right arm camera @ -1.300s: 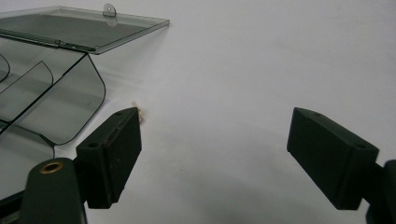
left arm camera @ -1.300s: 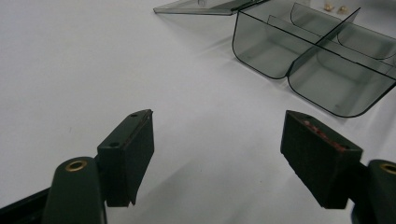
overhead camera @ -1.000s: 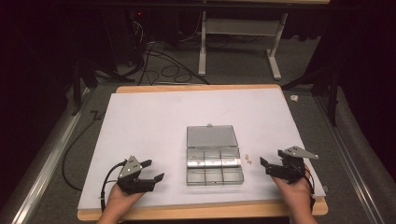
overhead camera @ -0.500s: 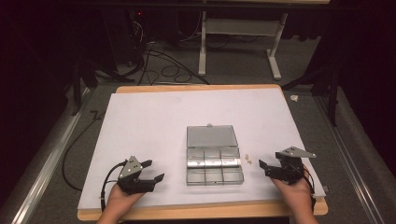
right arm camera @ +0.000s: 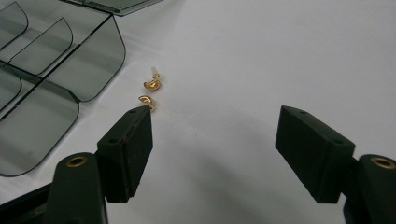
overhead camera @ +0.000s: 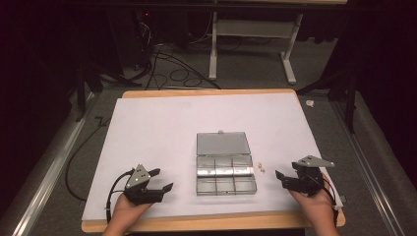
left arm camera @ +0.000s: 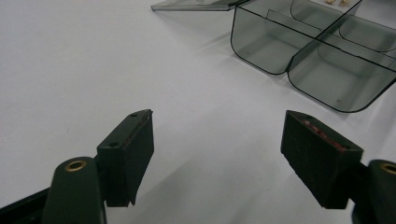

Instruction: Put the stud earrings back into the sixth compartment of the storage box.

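Left claw (overhead camera: 157, 180): it rests low on the white counter (overhead camera: 162, 128) at the near-left, held in the person's left hand (overhead camera: 127, 212), jaws spread wide with nothing between them. In the left gripper view the bare counter lies between the black pads and the box sits ahead and to the right, a likely waiting posture that leaves the middle free.

Centre: a clear plastic box (overhead camera: 225, 175) with six compartments, its lid (overhead camera: 222, 143) folded flat behind it (open, presumably so that small parts can be dropped in from above). The compartments visible in the gripper views look empty.

Just right of the box: small gold pieces (overhead camera: 261, 168) lie loose on the counter, apart from the box wall. In the right gripper view these pieces (right arm camera: 150, 91) sit just ahead of one pad.

Right claw (overhead camera: 285, 178): held in the right hand (overhead camera: 314, 201), aimed toward the pieces, its jaws have just been closing somewhat yet stand wide, gripping nothing. The aim suggests an approach to pick up a piece.
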